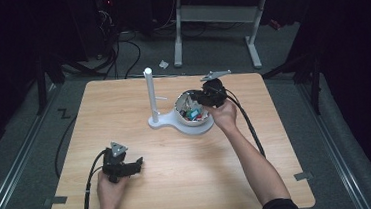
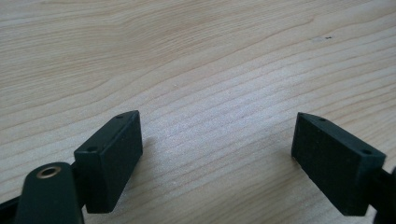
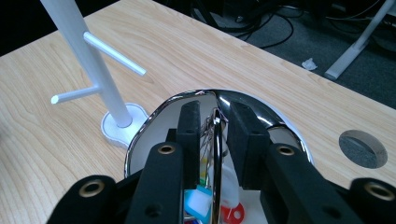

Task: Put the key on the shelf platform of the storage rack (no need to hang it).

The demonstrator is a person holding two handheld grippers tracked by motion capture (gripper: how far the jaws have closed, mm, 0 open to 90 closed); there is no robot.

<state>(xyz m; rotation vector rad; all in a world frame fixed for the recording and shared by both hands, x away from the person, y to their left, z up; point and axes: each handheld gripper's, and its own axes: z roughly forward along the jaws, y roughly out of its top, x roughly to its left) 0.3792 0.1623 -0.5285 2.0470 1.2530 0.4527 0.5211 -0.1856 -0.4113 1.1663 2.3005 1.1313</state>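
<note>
A white peg stand rises from a flat white base, and a shiny bowl sits on that base. My right gripper reaches down into the bowl. Its jaws stand slightly apart with a thin upright metal hoop between them; a narrow gap shows on each side of the hoop. Small teal, white and red pieces lie in the bowl beneath. My left gripper rests low over the wooden table at front left, jaws wide apart with nothing between them.
Two thin pegs stick out of the stand toward the bowl. A round cable hole is cut in the tabletop beyond the bowl. Cables trail from both grippers off the table's front. A white-legged desk stands on the floor behind.
</note>
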